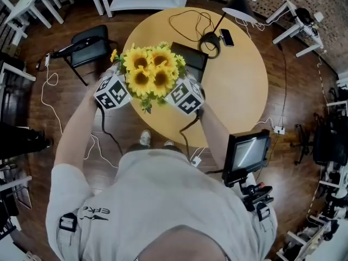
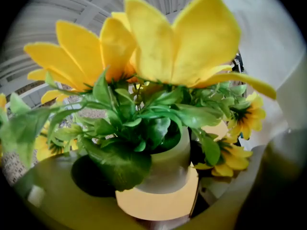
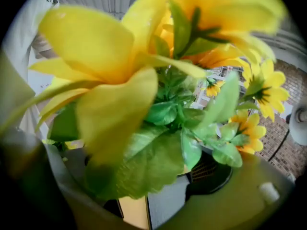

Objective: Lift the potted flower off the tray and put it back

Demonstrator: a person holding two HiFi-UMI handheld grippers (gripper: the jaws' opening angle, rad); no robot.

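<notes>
Round counter [image 1: 239, 91], pot [image 2: 165, 169] off the tray [image 1: 193, 56].
Your left tongs [image 2: 165, 190] and right tongs [image 3: 153, 195] each clamp it; lifting looks done, setting it back remains.

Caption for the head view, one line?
Left gripper and right gripper flank potted sunflowers at the round table's near edge, dark tray behind.

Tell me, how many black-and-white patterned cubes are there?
2. One cube sits left of the potted sunflowers, the other cube right of them. None seems hidden.
</notes>
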